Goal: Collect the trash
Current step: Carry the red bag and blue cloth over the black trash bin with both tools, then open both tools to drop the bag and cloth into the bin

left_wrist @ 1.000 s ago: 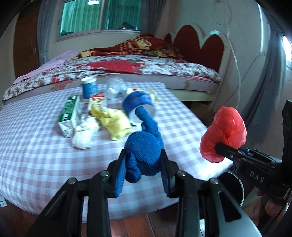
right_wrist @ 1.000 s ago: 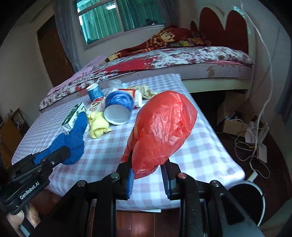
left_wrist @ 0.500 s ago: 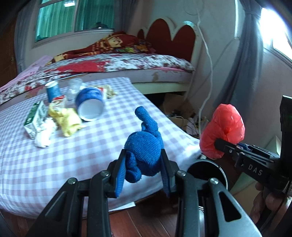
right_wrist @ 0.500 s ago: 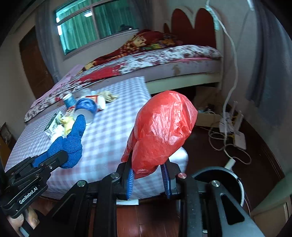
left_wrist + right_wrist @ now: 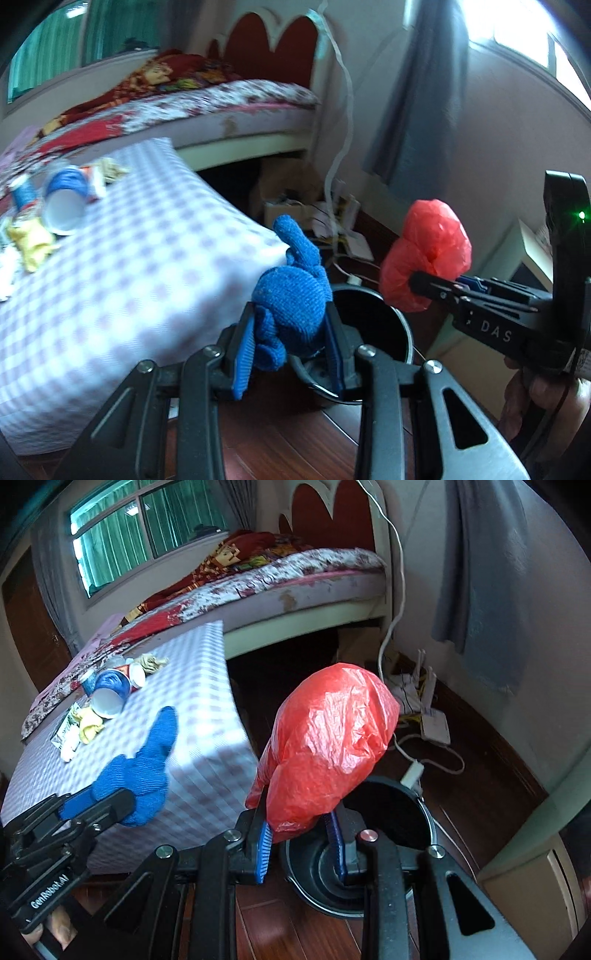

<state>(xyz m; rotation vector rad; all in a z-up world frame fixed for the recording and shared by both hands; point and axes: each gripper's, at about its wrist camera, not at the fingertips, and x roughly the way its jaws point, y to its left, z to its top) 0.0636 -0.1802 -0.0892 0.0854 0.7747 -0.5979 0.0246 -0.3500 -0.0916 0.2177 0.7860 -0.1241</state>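
A bedroom with dark wood floor (image 5: 480, 775) lies below me. My left gripper (image 5: 291, 343) is clamped on a blue knitted sock (image 5: 291, 299), and my right gripper (image 5: 301, 834) pinches a crumpled red plastic bag (image 5: 328, 746). Both hang over the round black bin (image 5: 391, 808) beside the checked table (image 5: 129, 277). Farther off on that table lie a blue cup (image 5: 109, 692), yellow cloth (image 5: 90, 723) and other litter.
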